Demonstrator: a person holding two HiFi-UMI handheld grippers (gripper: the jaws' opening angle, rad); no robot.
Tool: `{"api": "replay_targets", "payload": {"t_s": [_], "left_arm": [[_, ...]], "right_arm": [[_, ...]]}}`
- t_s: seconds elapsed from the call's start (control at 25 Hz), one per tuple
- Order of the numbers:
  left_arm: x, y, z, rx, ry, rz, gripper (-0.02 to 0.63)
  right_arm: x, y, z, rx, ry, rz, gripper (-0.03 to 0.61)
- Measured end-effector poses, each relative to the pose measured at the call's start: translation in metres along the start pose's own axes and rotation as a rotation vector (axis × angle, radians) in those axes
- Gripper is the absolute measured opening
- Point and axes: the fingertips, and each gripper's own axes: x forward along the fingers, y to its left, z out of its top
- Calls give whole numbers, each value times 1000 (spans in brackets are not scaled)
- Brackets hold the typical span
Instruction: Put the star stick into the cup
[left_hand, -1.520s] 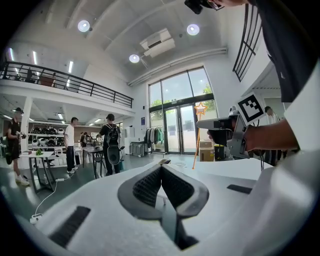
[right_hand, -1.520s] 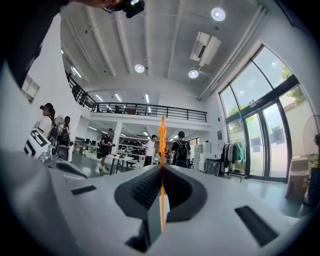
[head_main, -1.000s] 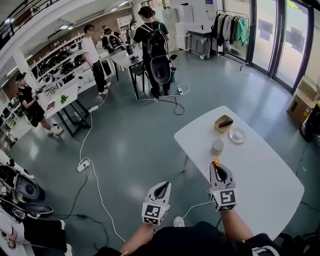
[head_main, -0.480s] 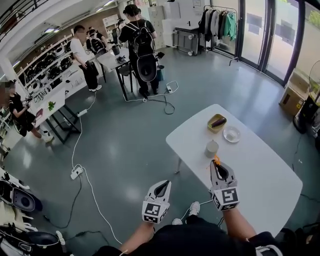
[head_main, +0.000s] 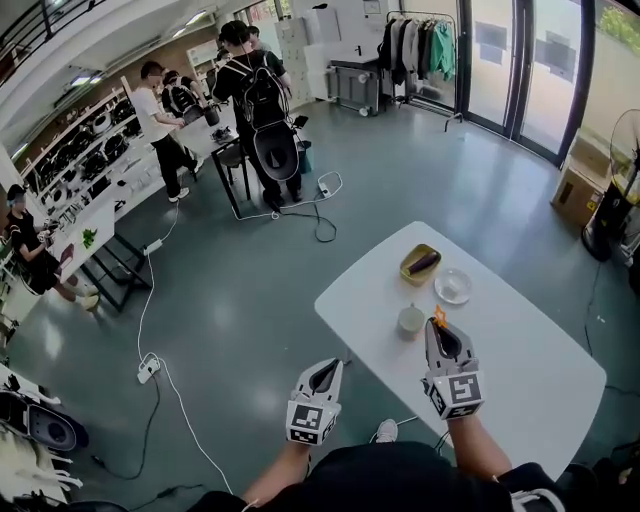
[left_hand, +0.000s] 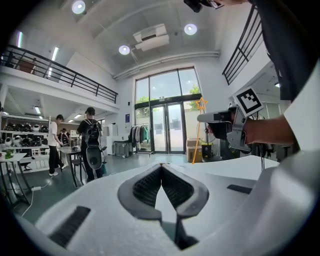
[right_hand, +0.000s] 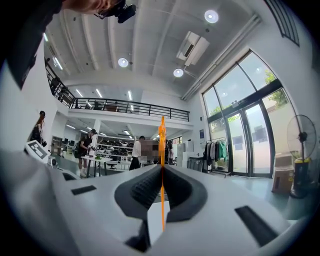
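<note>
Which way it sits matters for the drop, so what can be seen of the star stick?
The star stick is a thin orange rod, plastic by its look, topped by a small outlined star. It stands near upright, star end up, its shaft pinched between the shut jaws of the right gripper. It hangs over the white table, just beside the cup, not in it. Nothing else touches it.

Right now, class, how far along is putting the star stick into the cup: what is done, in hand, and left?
Done: the right tool is shut on the star stick, held roughly upright. In hand: it hovers close to the cup on the table. Left: lower the stick into the cup and release.
</note>
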Motion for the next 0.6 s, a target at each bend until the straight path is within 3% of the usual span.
{"api": "replay_targets", "payload": {"t_s": [0.6], "left_arm": [[80, 0, 11, 16, 4, -5, 9]], "right_arm": [[27, -66, -22, 32, -4, -15, 12]]}}
